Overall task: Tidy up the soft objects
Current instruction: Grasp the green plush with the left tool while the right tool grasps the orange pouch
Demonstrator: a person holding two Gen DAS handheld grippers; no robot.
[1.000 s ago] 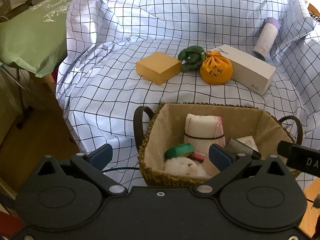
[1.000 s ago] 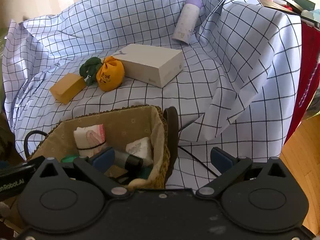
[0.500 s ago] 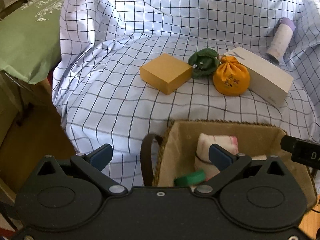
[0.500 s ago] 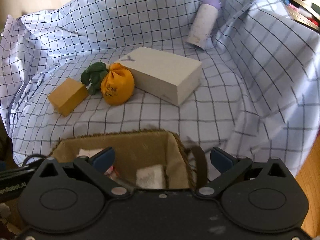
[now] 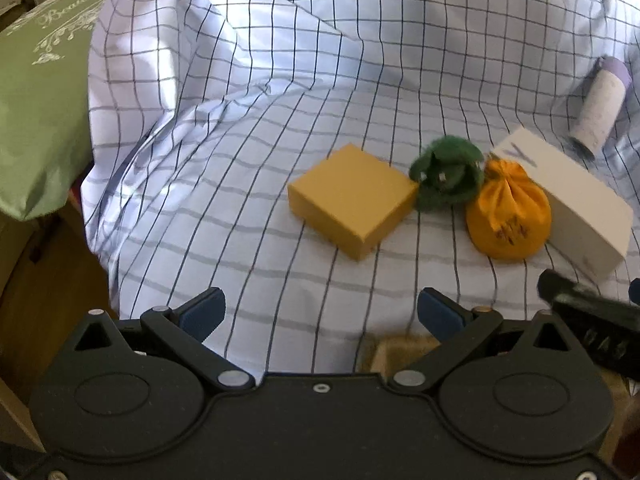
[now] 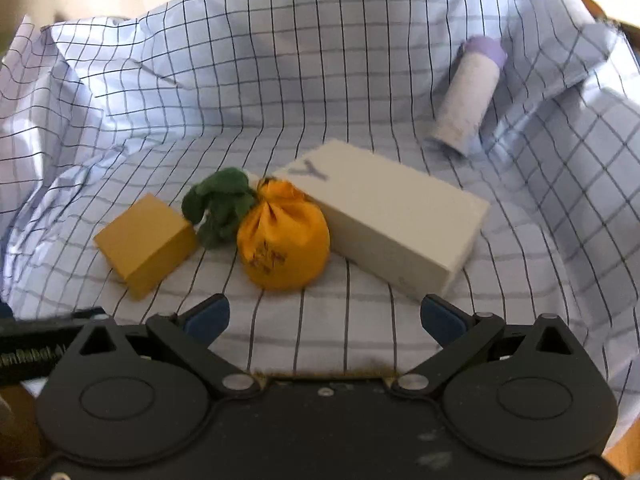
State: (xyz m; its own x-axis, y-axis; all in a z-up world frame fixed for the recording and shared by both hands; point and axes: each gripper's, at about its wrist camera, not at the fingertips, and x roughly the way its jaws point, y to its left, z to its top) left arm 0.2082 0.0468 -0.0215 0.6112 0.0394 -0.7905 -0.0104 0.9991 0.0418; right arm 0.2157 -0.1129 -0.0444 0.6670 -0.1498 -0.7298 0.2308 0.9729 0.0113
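Both grippers hang over a blue-and-white checked cloth (image 6: pixel 280 92) that drapes the whole work surface and rises in folds at the back. Seen from the left wrist, the left gripper (image 5: pixel 320 314) has its two blue-tipped fingers spread wide with nothing between them; the right gripper (image 6: pixel 325 320) is likewise wide apart and empty. Ahead of them a row of things lies on the cloth: a mustard-yellow box (image 5: pixel 352 206) on the left, then a crumpled green soft piece (image 5: pixel 448 180) touching the box's far corner, then an orange drawstring pouch (image 6: pixel 282 240) with dark printing on its front, pressed up against the green piece on one side and against a long white box (image 6: pixel 394 222) on the other. The white box carries a grey Y-shaped mark on its top. Farther back and to the right, well apart from the row, a pale cylinder with a lilac cap (image 6: pixel 468 96) leans tilted in a fold of the cloth. Just below the gripper fingers, a sliver of a woven basket rim (image 5: pixel 400 350) shows, its contents hidden. At the left edge of the left wrist view a green bag (image 5: pixel 40 92) with white lettering sits beside the cloth. The pictures are slightly motion-blurred.
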